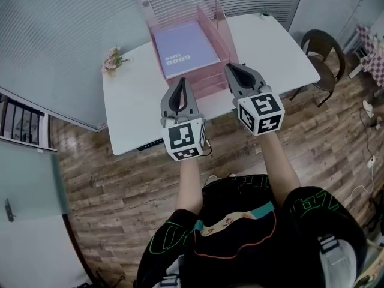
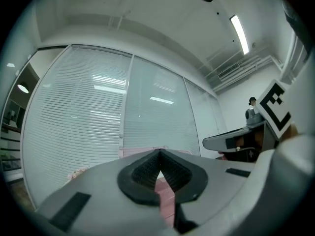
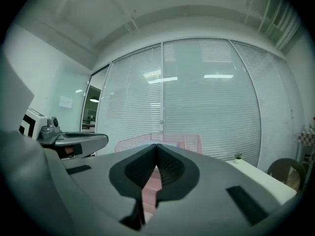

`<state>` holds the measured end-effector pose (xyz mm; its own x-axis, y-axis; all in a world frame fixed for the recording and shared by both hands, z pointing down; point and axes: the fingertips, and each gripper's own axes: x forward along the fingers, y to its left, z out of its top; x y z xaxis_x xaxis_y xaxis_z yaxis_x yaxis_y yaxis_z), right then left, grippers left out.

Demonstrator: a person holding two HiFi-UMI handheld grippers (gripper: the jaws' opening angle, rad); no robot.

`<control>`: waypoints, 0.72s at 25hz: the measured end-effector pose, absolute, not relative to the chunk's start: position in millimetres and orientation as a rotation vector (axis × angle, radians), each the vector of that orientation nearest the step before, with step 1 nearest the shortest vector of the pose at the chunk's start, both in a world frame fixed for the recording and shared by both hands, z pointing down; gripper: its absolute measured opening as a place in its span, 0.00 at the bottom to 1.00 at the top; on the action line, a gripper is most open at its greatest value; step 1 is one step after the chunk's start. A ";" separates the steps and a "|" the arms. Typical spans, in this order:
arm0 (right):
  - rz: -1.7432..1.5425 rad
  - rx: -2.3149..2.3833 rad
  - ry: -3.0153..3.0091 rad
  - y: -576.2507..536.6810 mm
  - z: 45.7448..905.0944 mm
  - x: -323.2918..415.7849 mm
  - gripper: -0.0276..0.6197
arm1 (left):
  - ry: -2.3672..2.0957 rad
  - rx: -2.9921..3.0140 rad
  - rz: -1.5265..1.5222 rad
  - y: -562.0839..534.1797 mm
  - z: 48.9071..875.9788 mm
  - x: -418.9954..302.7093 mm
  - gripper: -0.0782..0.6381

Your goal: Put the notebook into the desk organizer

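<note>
A lilac notebook [image 1: 183, 48] lies flat on the top tray of a pink desk organizer [image 1: 219, 33] on the white table [image 1: 129, 110]. Both grippers hang in the air in front of the table's near edge, pointing level at the organizer. My left gripper [image 1: 179, 84] is shut with nothing in it. My right gripper [image 1: 236, 71] is also shut and empty, a little to the right. Behind the closed jaws in the left gripper view, the pink organizer [image 2: 165, 193] peeks through. The right gripper view also has the organizer [image 3: 170, 139] ahead of its tips.
A small bunch of flowers [image 1: 113, 59] sits at the table's left. A dark chair [image 1: 322, 50] stands at the table's right end. Glass walls with blinds [image 1: 78, 23] close off the far side. The floor is wooden planks [image 1: 108, 203].
</note>
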<state>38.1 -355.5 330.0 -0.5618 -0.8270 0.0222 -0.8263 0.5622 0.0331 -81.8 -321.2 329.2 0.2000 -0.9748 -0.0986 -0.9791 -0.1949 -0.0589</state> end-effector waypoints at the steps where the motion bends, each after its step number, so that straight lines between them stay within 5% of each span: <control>1: -0.036 1.452 -2.741 -353.9 330.6 38.0 0.05 | 1.931 -2.343 0.067 -320.2 329.9 -83.0 0.10; 18: -0.094 1.440 -2.735 -339.0 335.3 44.0 0.05 | 1.956 -2.324 0.091 -305.4 331.7 -80.6 0.10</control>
<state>44.0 -339.0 335.3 -0.5656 -0.8245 0.0152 -0.8215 0.5650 0.0768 -80.6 -305.4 331.7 0.1721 -0.9787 -0.1114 -0.9849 -0.1686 -0.0400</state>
